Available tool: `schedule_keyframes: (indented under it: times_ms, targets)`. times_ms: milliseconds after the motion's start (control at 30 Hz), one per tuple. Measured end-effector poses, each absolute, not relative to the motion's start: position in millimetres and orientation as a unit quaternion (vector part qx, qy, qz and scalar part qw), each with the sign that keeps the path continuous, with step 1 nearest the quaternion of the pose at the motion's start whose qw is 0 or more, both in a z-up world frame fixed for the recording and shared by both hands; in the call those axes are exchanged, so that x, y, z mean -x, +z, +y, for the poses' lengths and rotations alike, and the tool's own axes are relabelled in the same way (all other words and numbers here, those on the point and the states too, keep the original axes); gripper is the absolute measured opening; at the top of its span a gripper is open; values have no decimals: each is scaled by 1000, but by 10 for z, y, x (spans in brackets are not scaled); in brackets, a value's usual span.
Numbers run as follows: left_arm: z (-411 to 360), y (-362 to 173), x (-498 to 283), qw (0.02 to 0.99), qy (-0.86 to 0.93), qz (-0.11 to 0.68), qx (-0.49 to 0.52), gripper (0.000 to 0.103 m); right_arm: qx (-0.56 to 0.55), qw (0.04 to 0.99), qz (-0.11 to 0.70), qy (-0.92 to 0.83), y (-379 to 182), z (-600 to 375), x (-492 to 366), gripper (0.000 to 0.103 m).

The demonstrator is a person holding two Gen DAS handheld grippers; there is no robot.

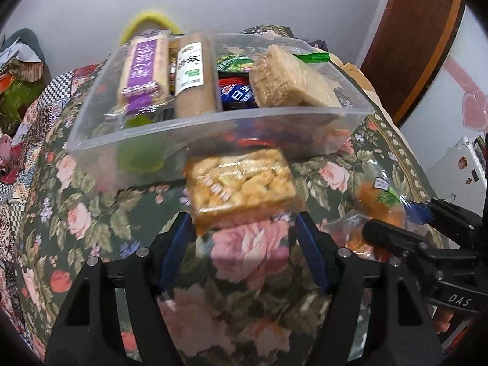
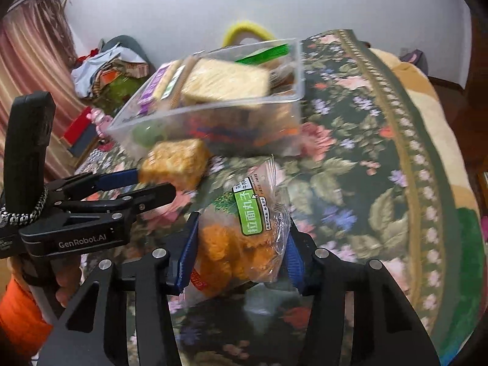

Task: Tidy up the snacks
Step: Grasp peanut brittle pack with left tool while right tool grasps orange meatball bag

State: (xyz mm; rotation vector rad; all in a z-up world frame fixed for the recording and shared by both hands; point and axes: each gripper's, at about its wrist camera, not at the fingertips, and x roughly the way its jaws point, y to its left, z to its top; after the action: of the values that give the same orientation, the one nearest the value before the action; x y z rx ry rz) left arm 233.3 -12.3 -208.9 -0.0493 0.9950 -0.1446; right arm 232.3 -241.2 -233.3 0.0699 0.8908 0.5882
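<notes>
A clear plastic bin [image 1: 213,128] on the floral cloth holds several wrapped snacks: a purple pack [image 1: 143,70], a brown bar [image 1: 192,73] and a pale cracker block [image 1: 289,76]. In front of it lies a golden wrapped snack block [image 1: 241,180]. My left gripper [image 1: 242,225] stands open, its blue pads [image 1: 180,238] on either side of the block's near edge. My right gripper [image 2: 241,244] is shut on a clear bag of orange noodle balls [image 2: 244,231] with a green label. From the left wrist that bag [image 1: 378,195] shows at the right, in the right gripper [image 1: 396,216].
The floral cloth [image 2: 350,183] stretches to the right of the bin, with a rounded edge at far right. A yellow loop [image 2: 247,29] rises behind the bin. Clothes and boxes [image 2: 106,70] are piled beyond the left edge. An orange sleeve [image 2: 15,308] holds the left gripper [image 2: 155,183].
</notes>
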Motion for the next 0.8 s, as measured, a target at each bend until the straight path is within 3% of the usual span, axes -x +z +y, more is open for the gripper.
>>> schedule_keyframes:
  times_ms: [233, 533, 733, 800]
  targets:
    - [-30, -2097, -2504, 871, -78, 478, 77, 72, -55, 859, 429, 273, -2376, -2578, -2381, 47]
    - [-105, -2197, -2700, 864, -80, 486, 107, 84, -57, 863, 424, 269, -2378, -2575, -2421, 47]
    - [-222, -2288, -2785, 870, -47, 486, 75, 84, -65, 862, 426, 269, -2382, -2597, -2434, 47]
    - [-276, -2290, -2753, 873, -52, 482, 61, 77, -65, 860, 427, 271, -2372, -2601, -2436, 47]
